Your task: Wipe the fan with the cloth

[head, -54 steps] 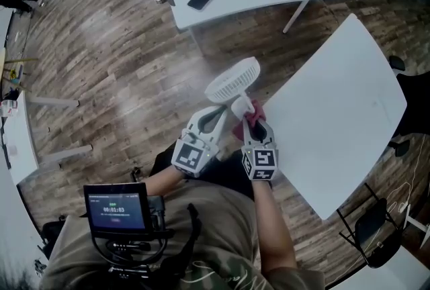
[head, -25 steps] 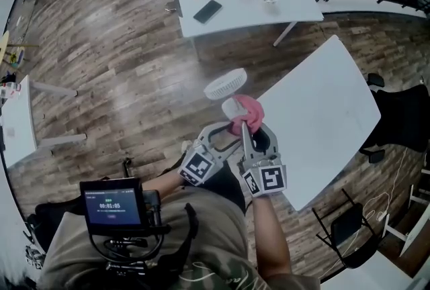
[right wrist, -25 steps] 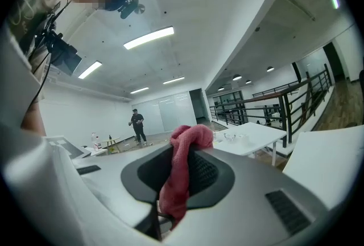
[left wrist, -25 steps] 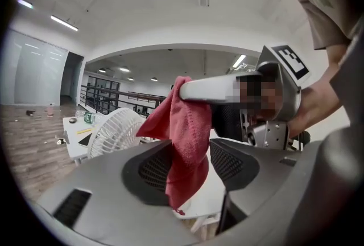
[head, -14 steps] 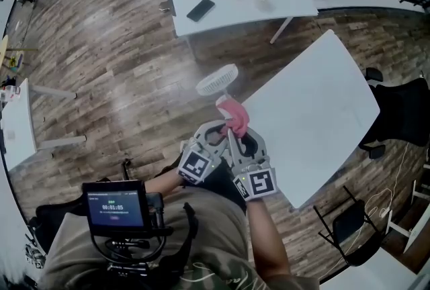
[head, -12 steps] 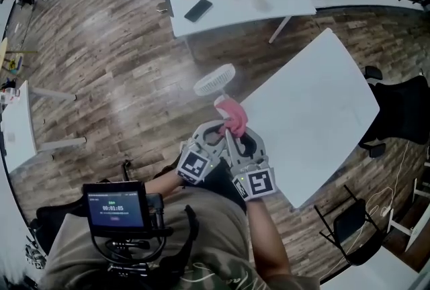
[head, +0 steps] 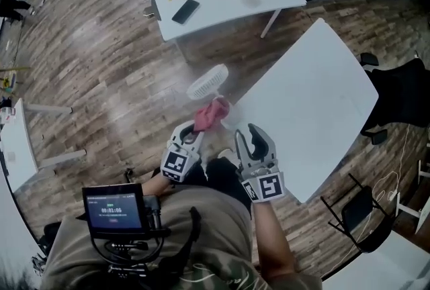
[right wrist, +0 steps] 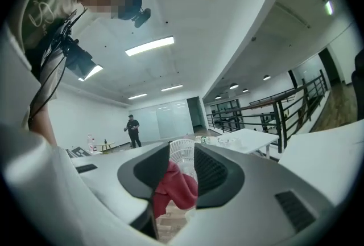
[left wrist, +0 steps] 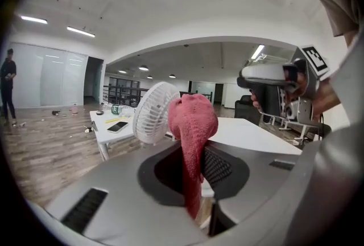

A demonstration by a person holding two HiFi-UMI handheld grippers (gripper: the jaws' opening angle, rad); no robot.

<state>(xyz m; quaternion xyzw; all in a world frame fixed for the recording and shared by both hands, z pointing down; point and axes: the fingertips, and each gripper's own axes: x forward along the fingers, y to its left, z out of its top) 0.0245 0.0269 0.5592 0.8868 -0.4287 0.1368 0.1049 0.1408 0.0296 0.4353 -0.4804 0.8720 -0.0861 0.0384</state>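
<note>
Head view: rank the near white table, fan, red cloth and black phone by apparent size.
1. near white table, by far the largest
2. fan and red cloth: they look alike, too close to rank
3. black phone: smallest, though it lies farther off

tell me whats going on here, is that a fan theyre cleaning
Yes, it looks that way. A person holds a gripper in each hand. The left gripper grips a pink cloth; its jaws have just been closing on it. The right gripper is open, its jaws having just been opening, with nothing pinched between them. A small white fan stands just beyond the cloth, by the corner of the white table. Whether cloth and fan touch is unclear.
</note>
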